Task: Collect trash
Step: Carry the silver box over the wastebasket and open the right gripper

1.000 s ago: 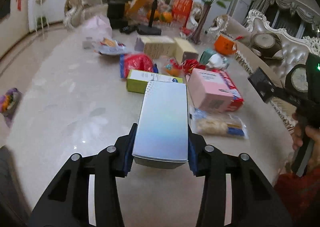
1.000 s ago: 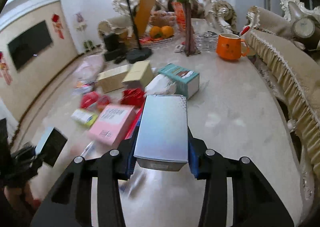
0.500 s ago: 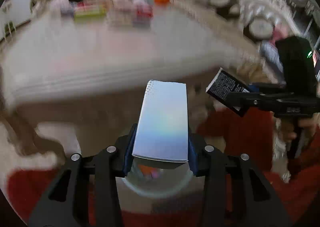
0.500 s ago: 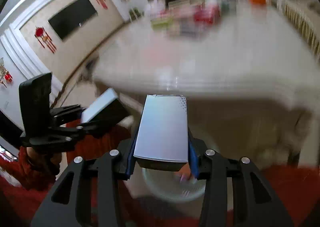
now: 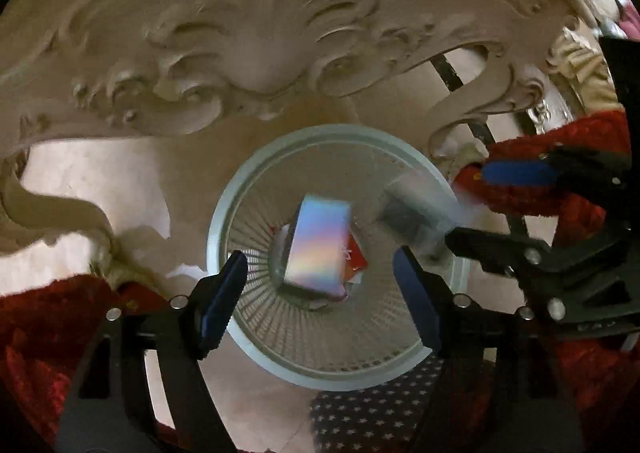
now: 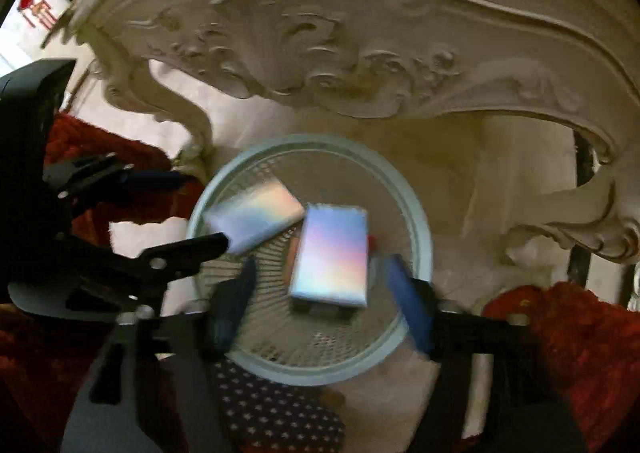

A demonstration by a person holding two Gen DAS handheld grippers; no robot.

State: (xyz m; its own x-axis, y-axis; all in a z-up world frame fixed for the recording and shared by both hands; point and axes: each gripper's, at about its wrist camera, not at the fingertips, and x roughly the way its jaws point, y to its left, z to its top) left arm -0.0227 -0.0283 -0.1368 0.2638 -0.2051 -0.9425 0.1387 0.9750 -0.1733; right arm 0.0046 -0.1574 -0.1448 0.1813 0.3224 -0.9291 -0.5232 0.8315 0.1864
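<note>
Both wrist cameras looked steeply down from close above the round bin (image 5: 224, 213) (image 6: 420, 221), mid-frame in each, with the carved table edge (image 5: 256, 53) (image 6: 320, 65) shared across the top.

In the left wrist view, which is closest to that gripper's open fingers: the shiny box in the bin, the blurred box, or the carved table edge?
From the left gripper:
1. Shiny box, just ahead, inside the bin.
2. Blurred box, right, over the rim.
3. Carved table edge, top, farthest.

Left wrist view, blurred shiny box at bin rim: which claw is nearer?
Right. Both claws' jaws just opened, empty: right claw beside the blurred box, left claw over the bin centre.
</note>
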